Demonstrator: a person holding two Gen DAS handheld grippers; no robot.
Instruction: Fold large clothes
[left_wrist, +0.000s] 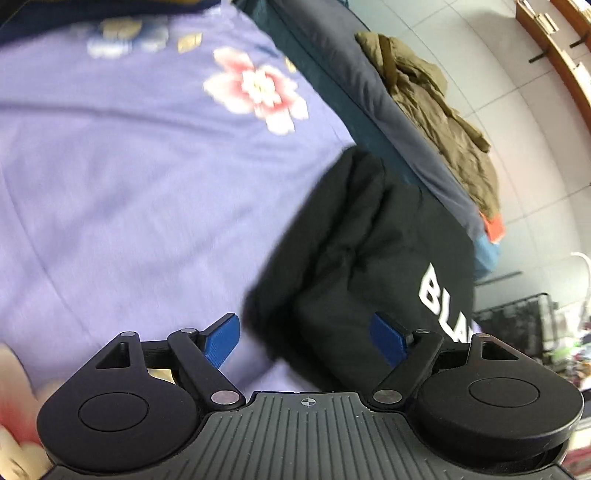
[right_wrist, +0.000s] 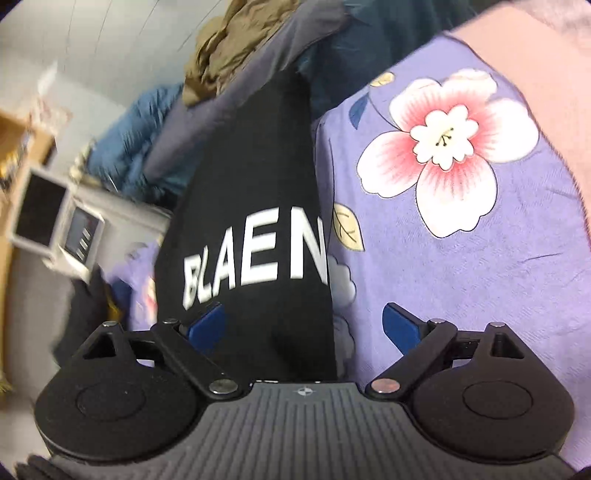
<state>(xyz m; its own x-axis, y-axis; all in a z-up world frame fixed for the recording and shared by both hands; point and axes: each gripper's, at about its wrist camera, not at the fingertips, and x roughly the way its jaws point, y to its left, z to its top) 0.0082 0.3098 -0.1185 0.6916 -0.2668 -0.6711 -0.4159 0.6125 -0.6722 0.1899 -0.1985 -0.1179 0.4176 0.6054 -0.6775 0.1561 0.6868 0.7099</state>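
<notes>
Black garment (right_wrist: 251, 206) with white lettering; lilac bedsheet (right_wrist: 461, 277) printed with pink-white flowers.

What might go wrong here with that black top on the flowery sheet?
1. Both tools, left and right, are open with the black top lying between their fingers, ungripped. A shallow closing might pinch only one layer, so the fold could fall apart.
2. The purple floral sheet lies directly underneath, so a deep grab could catch it too.
3. The olive garment is heaped nearby; a wide swing might drag it.
</notes>
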